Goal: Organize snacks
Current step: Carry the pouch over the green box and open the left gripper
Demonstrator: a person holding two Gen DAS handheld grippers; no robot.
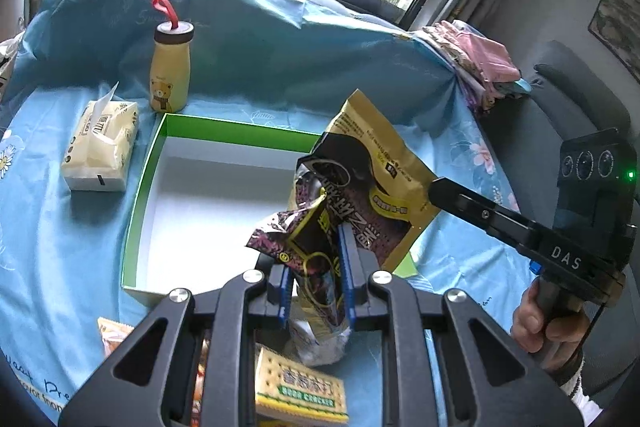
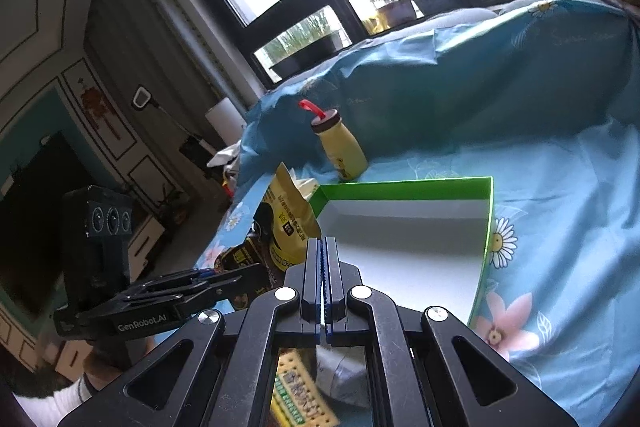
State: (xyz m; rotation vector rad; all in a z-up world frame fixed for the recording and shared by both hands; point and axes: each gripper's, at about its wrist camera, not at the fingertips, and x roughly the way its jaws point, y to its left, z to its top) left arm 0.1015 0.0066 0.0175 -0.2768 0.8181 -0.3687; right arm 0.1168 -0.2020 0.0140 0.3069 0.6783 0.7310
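A person stands at a surface draped in a blue flowered cloth point(image 1: 240, 59), a two-finger tool in each hand, sorting snacks into a green-rimmed box point(image 1: 140, 195).

The left tool point(image 1: 316, 267) pinches a crumpled black-and-gold snack bag point(image 1: 360, 187), which hangs in the air just ahead of its tips, over the box's near right corner. The right tool point(image 2: 324, 267) has its fingers pressed together on nothing; it points across the white box floor.

The step in hand looks like carrying the bag to the box. Next, it should go forward over the box floor, lower, then be released.

Both tools tilt downward, the left more steeply. A cracker pack point(image 1: 300, 387) lies below the left tool. Beyond the box stand a yellow bear bottle point(image 1: 170, 75) and a tissue pack point(image 1: 102, 147).
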